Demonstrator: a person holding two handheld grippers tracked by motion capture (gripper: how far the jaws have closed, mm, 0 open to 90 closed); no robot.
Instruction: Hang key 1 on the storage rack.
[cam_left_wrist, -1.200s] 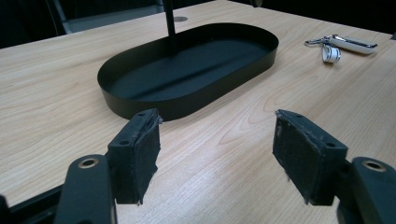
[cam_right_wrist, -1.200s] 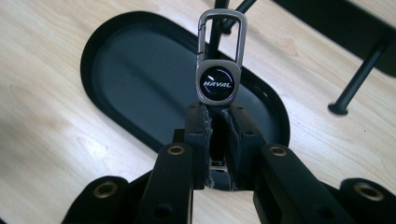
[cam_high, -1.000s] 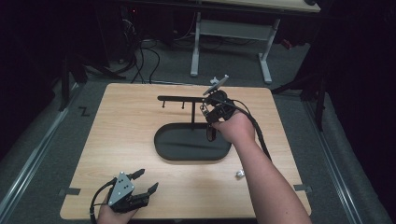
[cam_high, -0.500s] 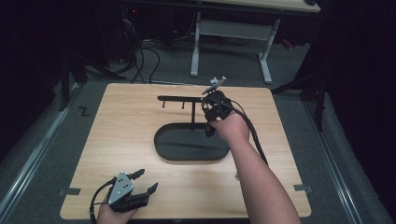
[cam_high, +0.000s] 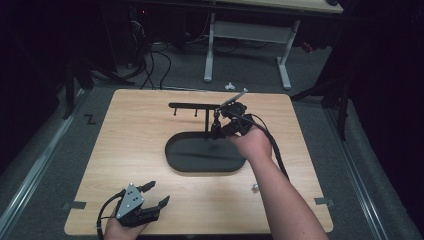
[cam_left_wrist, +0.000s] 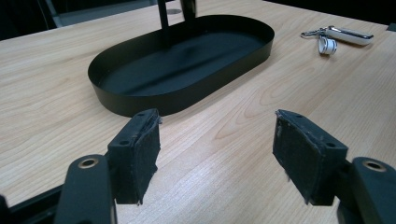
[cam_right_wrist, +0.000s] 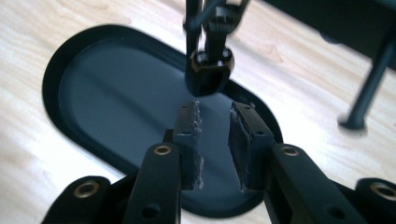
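Observation:
A black oval tray (cam_high: 200, 167) lies mid-table with a post and a hooked crossbar (cam_high: 192, 105) rising from its far side. A black fob (cam_right_wrist: 208, 74) hangs from the rack over the tray (cam_right_wrist: 116, 84). My right gripper (cam_right_wrist: 212, 109) sits just below the fob, its pads a narrow gap apart with nothing between them. In the high view, that right gripper (cam_high: 220, 126) is by the post. My left gripper (cam_high: 159, 192) rests open near the front left edge. In its own view the left gripper (cam_left_wrist: 217, 126) faces the tray (cam_left_wrist: 187, 98) with its jaws wide apart.
A white key fob on a ring (cam_left_wrist: 341, 35) lies on the wood right of the tray; from above, the same white fob (cam_high: 254, 187) is a small speck beside the right forearm. A desk frame (cam_high: 247, 35) and cables stand on the floor beyond the table.
The right hand has edged slightly left and closer to the post. The left gripper has not moved.

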